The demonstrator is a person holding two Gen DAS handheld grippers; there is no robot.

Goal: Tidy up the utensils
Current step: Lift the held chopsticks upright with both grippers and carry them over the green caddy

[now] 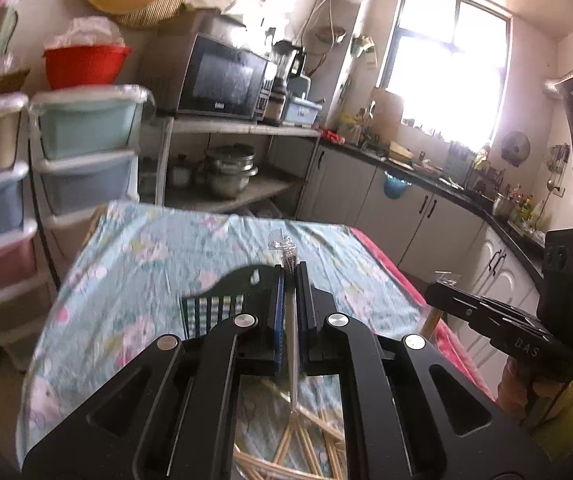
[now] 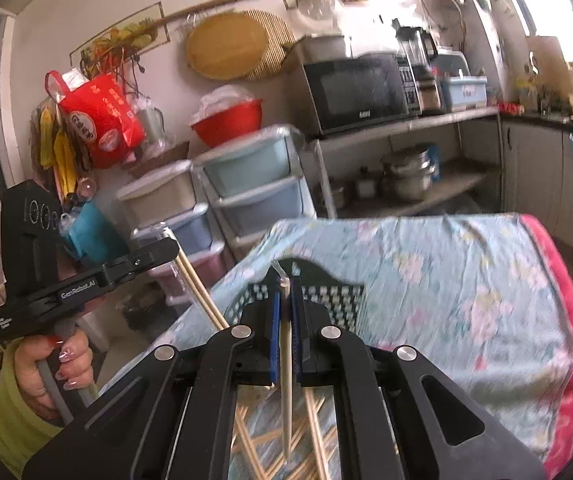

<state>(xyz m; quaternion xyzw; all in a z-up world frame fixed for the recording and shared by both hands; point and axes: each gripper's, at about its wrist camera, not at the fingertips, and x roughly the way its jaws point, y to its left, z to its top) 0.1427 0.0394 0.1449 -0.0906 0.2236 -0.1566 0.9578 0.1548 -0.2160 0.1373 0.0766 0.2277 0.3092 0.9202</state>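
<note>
Our left tongs (image 1: 291, 276) and right tongs (image 2: 284, 280) each clamp wrapped chopsticks (image 2: 285, 360) above the basket (image 2: 326, 300) on the counter (image 2: 466, 280).

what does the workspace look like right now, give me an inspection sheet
surface: table under a floral cloth, pink edge on one side
job's things: black basket on the cloth; loose chopsticks scattered below the claws
clutter: nothing else seen on the cloth
grippers: left claw shut on wrapped chopsticks; right claw shut on a chopstick
cables: nothing seen
surroundings: drawer towers, microwave, shelf of pots, counter by a bright window
</note>
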